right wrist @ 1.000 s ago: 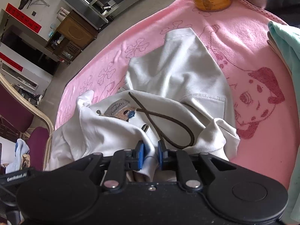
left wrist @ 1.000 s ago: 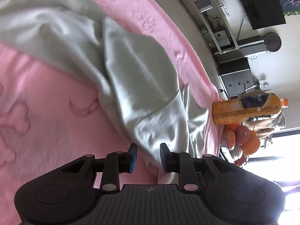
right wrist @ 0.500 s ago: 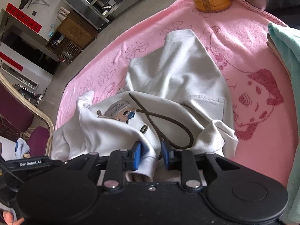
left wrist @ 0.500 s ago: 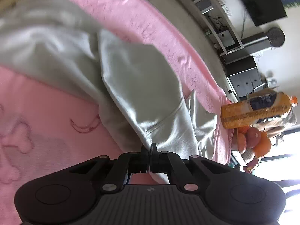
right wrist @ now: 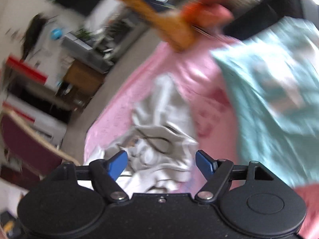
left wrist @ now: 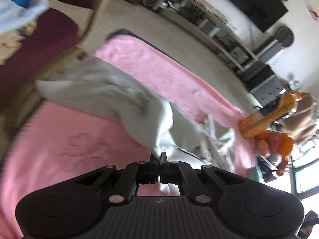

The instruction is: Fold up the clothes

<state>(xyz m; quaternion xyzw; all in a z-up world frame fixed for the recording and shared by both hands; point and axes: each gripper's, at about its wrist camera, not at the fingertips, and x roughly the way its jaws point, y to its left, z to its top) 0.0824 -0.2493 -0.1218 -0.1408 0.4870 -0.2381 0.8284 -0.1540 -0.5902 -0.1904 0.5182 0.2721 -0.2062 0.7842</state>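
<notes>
Two grippers: my left gripper (left wrist: 159,157) has jaws clenched on the white hoodie (left wrist: 127,103) hem. Right gripper (right wrist: 161,164) jaws released, hoodie bunched just ahead between them.

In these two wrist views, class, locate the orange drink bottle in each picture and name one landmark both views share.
Left wrist view: the orange drink bottle lies at the right edge, just beyond the pink blanket, above the oranges.
Right wrist view: the bottle is top centre, blurred, beyond the blanket's far end.
Shared landmark: the white hoodie lying on the pink blanket.
</notes>
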